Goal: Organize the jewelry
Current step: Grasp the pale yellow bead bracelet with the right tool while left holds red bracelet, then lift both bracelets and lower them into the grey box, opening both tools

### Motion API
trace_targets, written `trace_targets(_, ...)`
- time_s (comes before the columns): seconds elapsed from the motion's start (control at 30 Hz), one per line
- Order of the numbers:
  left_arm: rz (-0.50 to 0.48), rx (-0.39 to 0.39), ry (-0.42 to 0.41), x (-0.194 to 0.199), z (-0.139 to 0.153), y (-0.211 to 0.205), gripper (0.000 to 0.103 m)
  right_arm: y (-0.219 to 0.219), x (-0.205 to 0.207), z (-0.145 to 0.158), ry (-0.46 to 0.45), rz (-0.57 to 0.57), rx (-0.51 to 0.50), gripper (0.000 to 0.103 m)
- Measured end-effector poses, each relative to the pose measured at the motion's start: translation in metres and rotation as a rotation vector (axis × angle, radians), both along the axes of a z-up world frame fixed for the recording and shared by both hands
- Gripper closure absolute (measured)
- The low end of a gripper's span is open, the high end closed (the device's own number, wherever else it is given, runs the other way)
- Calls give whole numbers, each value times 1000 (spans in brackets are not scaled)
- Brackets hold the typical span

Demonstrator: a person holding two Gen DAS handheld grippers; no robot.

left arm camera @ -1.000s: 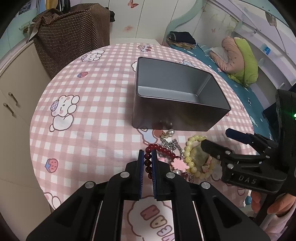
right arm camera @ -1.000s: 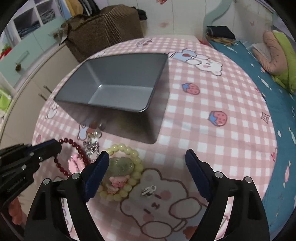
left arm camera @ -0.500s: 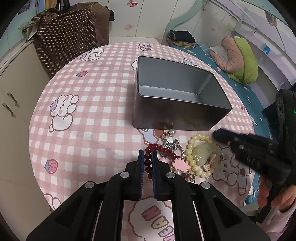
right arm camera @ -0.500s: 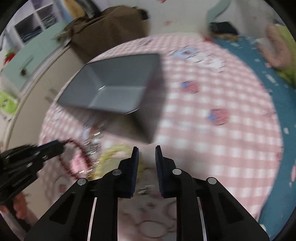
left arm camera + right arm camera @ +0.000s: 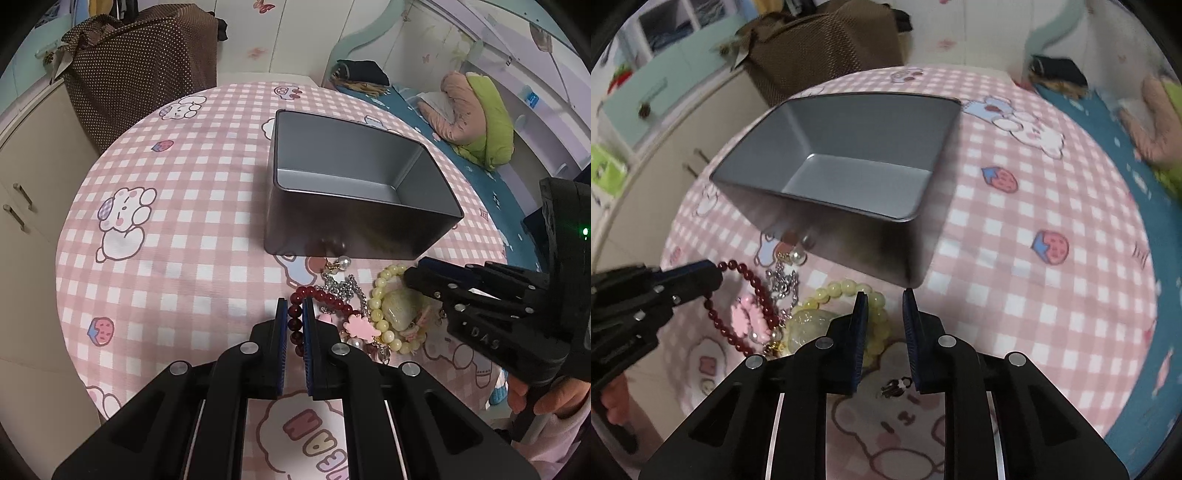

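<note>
On the checked table the grey tin sits empty; left tongs grip the red bead bracelet; right tongs hang slightly parted, gripping nothing.

both grippers same build: matte black plastic, two flat fingers on angular linkage arms with triangular cut-outs. left gripper has blue ribbed pads on the inner finger faces and round silver screws at the pivots. right gripper matches it: dark blue pads, silver screws, thin pale rails running down inside the frame. from the left wrist view the right unit's side shows small silver screws, embossed "das" lettering and a boxy black housing with a lit green led. person's hand on the grip, pale pink fuzzy sleeve.
</note>
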State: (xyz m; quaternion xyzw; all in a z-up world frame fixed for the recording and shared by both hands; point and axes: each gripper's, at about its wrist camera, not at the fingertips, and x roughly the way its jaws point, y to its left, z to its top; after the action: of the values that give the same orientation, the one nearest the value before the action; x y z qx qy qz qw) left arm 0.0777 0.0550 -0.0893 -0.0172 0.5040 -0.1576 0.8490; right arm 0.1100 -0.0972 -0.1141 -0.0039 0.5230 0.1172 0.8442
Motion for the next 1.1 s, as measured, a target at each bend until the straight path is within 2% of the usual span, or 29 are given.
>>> trace_targets(0.1, 2, -2, -1, 0, 0, 0, 96, 6, -2, 0, 2, 52, -61, 82)
trace_targets(0.27, 1, -12, -5, -4, 1, 3, 96, 0, -13, -1, 12, 55, -52, 85)
trace_targets(0.33, 3, -11, -4, -3, 1, 3, 96, -1, -11, -3, 8, 44, -57, 93)
trace_targets(0.5, 11, -45, -16, -5, 9, 6, 97, -12, -15, -2, 17, -16, 21, 93)
trace_targets(0.63, 4, -86, -36, -6, 19, 5, 97, -16, -21, 5, -9, -38, 53, 93)
trace_targets(0.83, -51, -184, -71, -8, 42, 2, 97, -20, -32, 31, -85, -57, 93, 93)
trace_targets(1.1, -88, -219, -165, -18, 79, -5, 97, -29, -49, 76, -218, -79, 119, 93)
